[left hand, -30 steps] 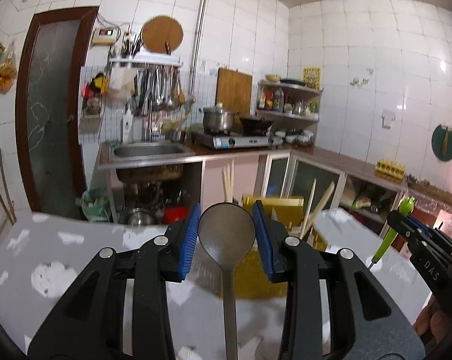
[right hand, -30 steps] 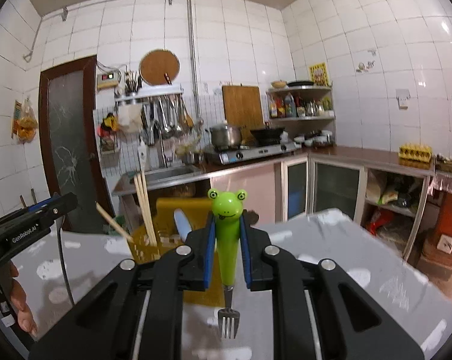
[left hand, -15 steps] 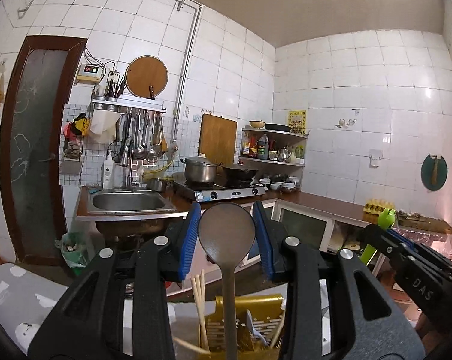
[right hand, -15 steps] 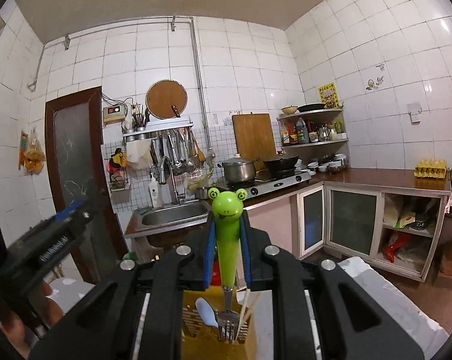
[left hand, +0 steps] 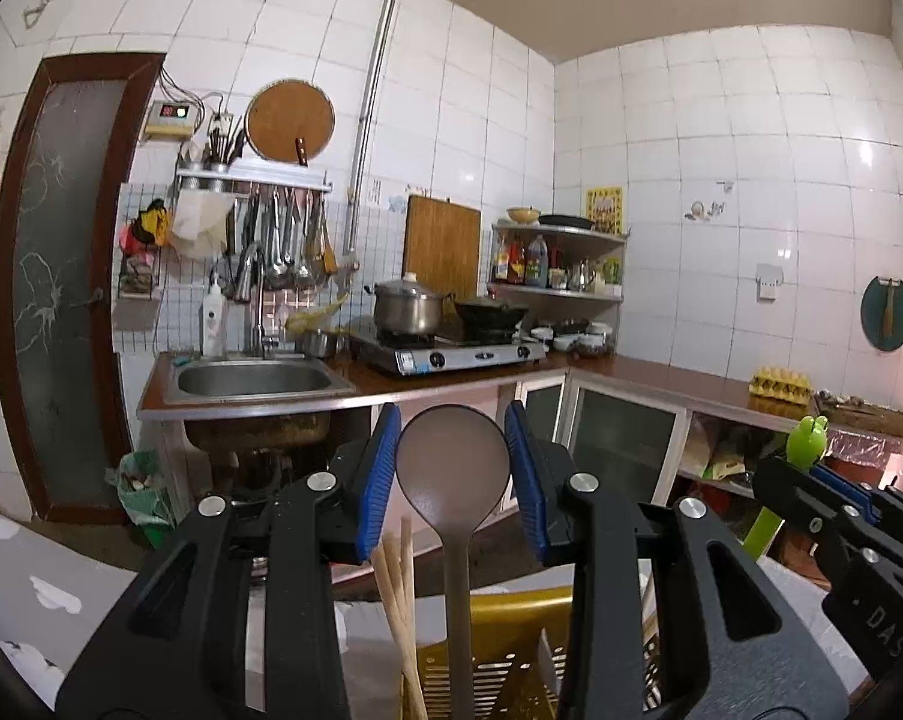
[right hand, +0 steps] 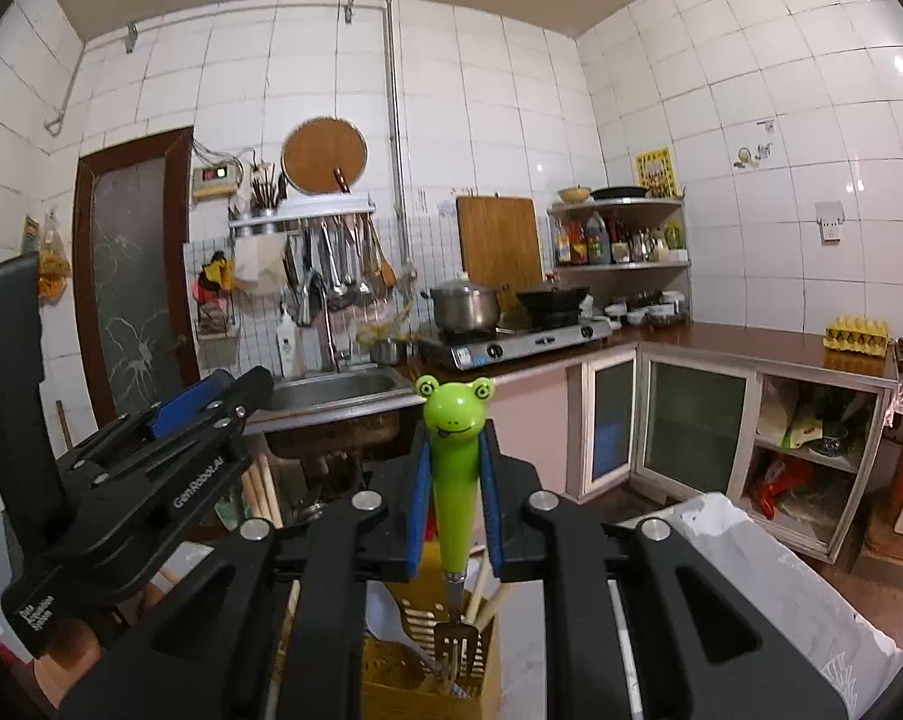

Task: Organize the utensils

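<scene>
My left gripper (left hand: pixel 453 483) is shut on a grey spoon (left hand: pixel 453 468), bowl up, handle pointing down toward a yellow slotted utensil holder (left hand: pixel 511 654). Wooden chopsticks (left hand: pixel 397 612) stand in the holder. My right gripper (right hand: pixel 454 510) is shut on a fork with a green frog handle (right hand: pixel 454 462); its tines (right hand: pixel 448 645) hang just above or inside the holder (right hand: pixel 415 678). The right gripper shows at the right of the left wrist view (left hand: pixel 835 534), and the left gripper shows at the left of the right wrist view (right hand: pixel 151 456).
The holder stands on a table with a grey-and-white cloth (right hand: pixel 769 594). Behind are a sink (left hand: pixel 253 378), a gas stove with a pot (left hand: pixel 451 348), cabinets (right hand: pixel 691 420) and a brown door (left hand: pixel 61 276).
Both grippers tilted upward from the table a second ago and since then have shifted a little, with the holder staying below them. Both grips are unchanged.
</scene>
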Action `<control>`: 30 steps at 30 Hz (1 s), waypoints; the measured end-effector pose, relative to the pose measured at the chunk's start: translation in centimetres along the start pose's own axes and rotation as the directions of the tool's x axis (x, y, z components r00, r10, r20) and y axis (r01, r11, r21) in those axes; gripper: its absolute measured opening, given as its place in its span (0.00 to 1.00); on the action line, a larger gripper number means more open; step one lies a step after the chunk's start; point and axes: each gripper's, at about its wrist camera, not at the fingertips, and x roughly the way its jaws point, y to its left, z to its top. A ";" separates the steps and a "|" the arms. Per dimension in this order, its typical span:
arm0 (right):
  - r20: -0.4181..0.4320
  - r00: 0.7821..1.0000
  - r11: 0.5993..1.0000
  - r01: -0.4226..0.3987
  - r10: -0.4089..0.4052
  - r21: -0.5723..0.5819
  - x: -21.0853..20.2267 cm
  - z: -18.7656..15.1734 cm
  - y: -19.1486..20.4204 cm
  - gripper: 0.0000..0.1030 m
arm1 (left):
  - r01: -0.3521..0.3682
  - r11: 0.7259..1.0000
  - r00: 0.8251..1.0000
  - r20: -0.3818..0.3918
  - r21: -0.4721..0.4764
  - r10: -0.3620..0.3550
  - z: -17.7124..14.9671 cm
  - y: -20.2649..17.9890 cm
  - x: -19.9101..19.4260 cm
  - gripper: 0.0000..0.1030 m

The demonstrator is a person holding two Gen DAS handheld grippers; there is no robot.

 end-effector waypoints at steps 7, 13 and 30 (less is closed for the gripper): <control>-0.068 0.997 1.000 0.021 -0.021 0.001 1.5 -2.4 -0.6 0.15 | -0.017 1.000 0.998 -0.053 0.015 0.018 -2.8 0.5 2.0 0.34; -0.135 0.990 0.999 0.036 -0.035 0.006 2.7 -4.7 -0.9 0.15 | -0.040 0.999 0.996 -0.073 0.007 0.041 -3.7 1.2 1.2 0.48; -0.238 0.971 0.998 0.044 -0.031 0.048 -2.8 -5.1 -4.4 0.77 | -0.079 0.997 0.993 -0.085 -0.027 0.076 -1.7 4.4 -11.8 0.95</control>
